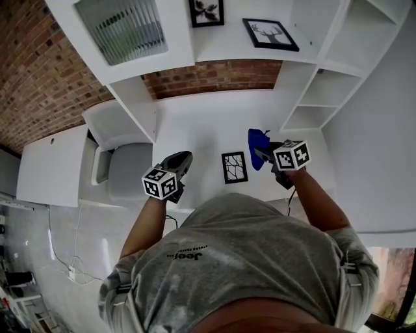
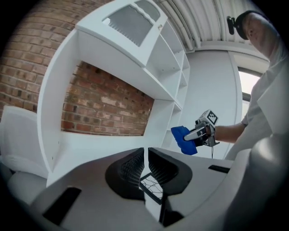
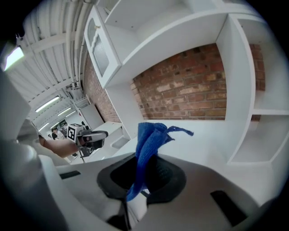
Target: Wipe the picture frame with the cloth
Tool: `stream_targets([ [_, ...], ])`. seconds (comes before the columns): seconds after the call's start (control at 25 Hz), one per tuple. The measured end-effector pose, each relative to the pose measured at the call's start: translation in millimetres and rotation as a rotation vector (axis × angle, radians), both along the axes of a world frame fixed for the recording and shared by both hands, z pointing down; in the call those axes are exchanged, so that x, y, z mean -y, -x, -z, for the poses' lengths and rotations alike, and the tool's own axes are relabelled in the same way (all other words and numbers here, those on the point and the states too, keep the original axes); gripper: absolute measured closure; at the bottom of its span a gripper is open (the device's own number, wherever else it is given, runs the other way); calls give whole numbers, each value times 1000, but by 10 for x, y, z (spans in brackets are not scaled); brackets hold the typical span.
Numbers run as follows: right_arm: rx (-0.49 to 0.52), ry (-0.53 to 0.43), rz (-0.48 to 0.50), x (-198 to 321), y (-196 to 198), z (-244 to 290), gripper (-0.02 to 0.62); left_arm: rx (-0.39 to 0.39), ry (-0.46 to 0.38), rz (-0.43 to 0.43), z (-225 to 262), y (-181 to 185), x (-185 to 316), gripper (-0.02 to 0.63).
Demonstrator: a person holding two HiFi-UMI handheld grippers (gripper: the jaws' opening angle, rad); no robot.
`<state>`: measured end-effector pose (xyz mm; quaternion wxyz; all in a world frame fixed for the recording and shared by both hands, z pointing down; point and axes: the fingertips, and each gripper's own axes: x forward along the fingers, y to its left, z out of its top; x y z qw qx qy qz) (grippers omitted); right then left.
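Three picture frames (image 1: 234,167) (image 1: 207,12) (image 1: 270,34), one cloth (image 1: 257,148), and two of the other kind: left tool (image 1: 187,156), right tool (image 1: 262,153).

A home-style study nook: white built-in desk (image 1: 195,123), shelves (image 1: 318,104), brick wall (image 1: 214,77), framed prints (image 1: 270,34).

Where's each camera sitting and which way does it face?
Head view: on the person's head, looking steeply down at white desk and picture frame; torso, forearms, left gripper, right gripper show.
Left gripper view: on that gripper, facing the brick wall; its shut, empty jaws show.
Right gripper view: on that gripper, facing that wall; its jaws clamp the blue cloth.
Shared: each gripper view shows the other gripper.
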<state>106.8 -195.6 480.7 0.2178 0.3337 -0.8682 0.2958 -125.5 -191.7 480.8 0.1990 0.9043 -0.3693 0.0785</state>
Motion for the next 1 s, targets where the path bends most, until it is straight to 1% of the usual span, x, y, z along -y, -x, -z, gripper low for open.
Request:
stream_targets([
  [0.16, 14, -73, -30, 82, -58, 189, 543, -80, 1, 36, 184, 75, -38, 583],
  [0.28, 30, -112, -59, 129, -131, 318, 543, -119, 6, 55, 278, 127, -55, 586],
  [0.56, 30, -301, -82, 264, -233, 812, 543, -140, -3, 68, 462, 196, -30, 586],
  [0.68, 36, -358, -83, 270, -243, 936, 543, -152, -9, 65, 538, 168, -33, 588],
  [0.8, 40, -377, -80, 254, -241, 959, 543, -151, -15, 57, 599, 132, -28, 587],
  [1.0, 41, -374, -85, 250, -245, 926, 543, -146, -26, 44, 669, 103, -11, 588],
])
